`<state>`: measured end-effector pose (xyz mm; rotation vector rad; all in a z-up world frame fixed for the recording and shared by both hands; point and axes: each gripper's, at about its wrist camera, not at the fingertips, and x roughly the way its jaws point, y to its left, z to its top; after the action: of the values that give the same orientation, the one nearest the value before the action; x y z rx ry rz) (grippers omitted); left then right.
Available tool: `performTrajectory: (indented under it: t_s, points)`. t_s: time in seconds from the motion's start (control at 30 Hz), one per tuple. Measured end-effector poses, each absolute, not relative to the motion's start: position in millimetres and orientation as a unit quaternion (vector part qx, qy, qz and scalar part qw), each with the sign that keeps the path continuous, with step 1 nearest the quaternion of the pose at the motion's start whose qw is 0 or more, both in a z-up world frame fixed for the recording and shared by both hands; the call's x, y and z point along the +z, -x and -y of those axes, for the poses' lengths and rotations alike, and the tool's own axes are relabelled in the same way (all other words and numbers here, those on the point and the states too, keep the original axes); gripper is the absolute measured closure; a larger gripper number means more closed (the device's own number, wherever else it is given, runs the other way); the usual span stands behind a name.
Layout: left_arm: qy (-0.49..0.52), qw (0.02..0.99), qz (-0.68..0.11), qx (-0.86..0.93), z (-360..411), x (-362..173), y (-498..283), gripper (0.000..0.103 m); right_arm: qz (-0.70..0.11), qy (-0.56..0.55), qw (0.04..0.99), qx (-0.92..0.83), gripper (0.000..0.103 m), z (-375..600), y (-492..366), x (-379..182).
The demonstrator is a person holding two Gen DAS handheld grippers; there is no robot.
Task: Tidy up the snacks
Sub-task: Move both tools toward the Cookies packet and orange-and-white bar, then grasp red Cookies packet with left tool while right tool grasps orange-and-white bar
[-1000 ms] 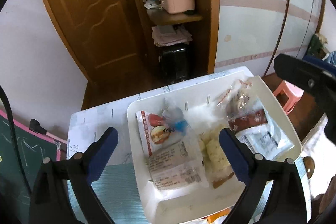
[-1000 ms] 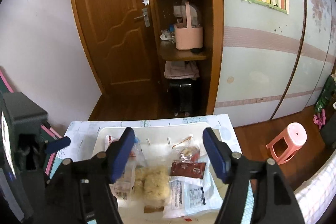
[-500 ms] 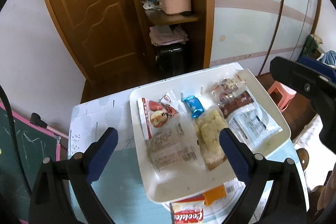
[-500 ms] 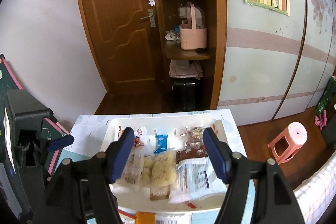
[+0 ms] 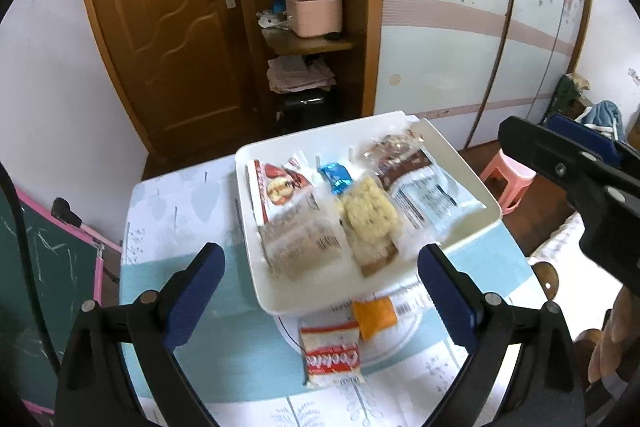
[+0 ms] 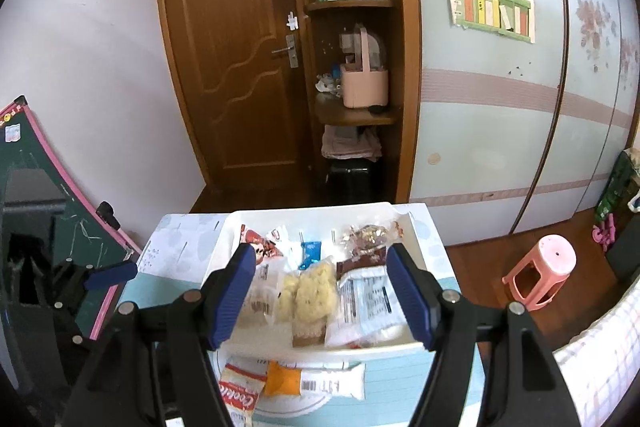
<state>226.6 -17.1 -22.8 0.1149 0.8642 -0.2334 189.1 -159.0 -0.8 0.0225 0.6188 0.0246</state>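
Observation:
A white tray (image 5: 476, 183) (image 6: 416, 227) on the table holds several snack packs: a red-and-white pack (image 5: 280, 187), a blue candy (image 5: 336, 177), a rice cracker pack (image 5: 370, 217) (image 6: 310, 293) and a brown-and-white pack (image 5: 420, 183). Nearer to me, off the tray, lie a red "Cookie" pack (image 5: 332, 359) (image 6: 240, 401) and an orange pack (image 5: 374, 315) (image 6: 284, 379). My left gripper (image 5: 320, 299) is open and empty above the table's near part. My right gripper (image 6: 320, 295) is open and empty above the tray's near edge; its body shows in the left wrist view (image 5: 580, 179).
The table (image 5: 172, 211) has a patterned cloth. A green chalkboard (image 5: 36, 259) leans at the left. A pink stool (image 6: 544, 273) stands on the floor at the right. A wooden door (image 6: 228, 67) and shelves with a pink basket (image 6: 364, 83) are behind.
Both grippers have pulled back and up from the tray. The Cookie and orange packs in front of the tray have come into view. Both stay open.

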Motion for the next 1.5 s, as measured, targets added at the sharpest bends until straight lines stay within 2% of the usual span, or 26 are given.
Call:
performTrajectory:
  t_s: [0.3, 0.67, 1.0, 1.17, 1.33, 1.4, 1.43, 1.5]
  points:
    - [-0.026, 0.899, -0.419, -0.125, 9, -47, -182, 0.006, -0.303, -0.040, 0.952, 0.004, 0.034, 182, -143, -32]
    - [0.003, 0.879, -0.466, -0.098, -12, -127, -153, 0.006, -0.331, -0.035, 0.943, 0.008, 0.035, 200, -106, -110]
    - [-0.001, 0.848, -0.526, -0.071, -14, -190, -165, 0.006, -0.412, -0.019, 0.911, 0.022, 0.035, 209, -131, -182]
    - [0.023, 0.834, -0.547, -0.061, -11, -208, -180, 0.006, -0.425, -0.029, 0.904, 0.049, 0.035, 200, -150, -192]
    - [0.028, 0.830, -0.554, -0.056, -1, -217, -190, 0.007, -0.422, 0.019, 0.901, 0.101, 0.035, 177, -173, -194]
    - [0.024, 0.829, -0.556, -0.054, 4, -222, -193, 0.012, -0.416, 0.048, 0.900, 0.120, 0.035, 168, -180, -195]
    - [0.022, 0.828, -0.557, -0.052, 4, -224, -193, 0.019, -0.415, 0.059, 0.899, 0.129, 0.035, 165, -183, -195]
    - [0.004, 0.832, -0.553, -0.043, 9, -227, -194, 0.027, -0.414, 0.083, 0.894, 0.147, 0.035, 161, -190, -196]
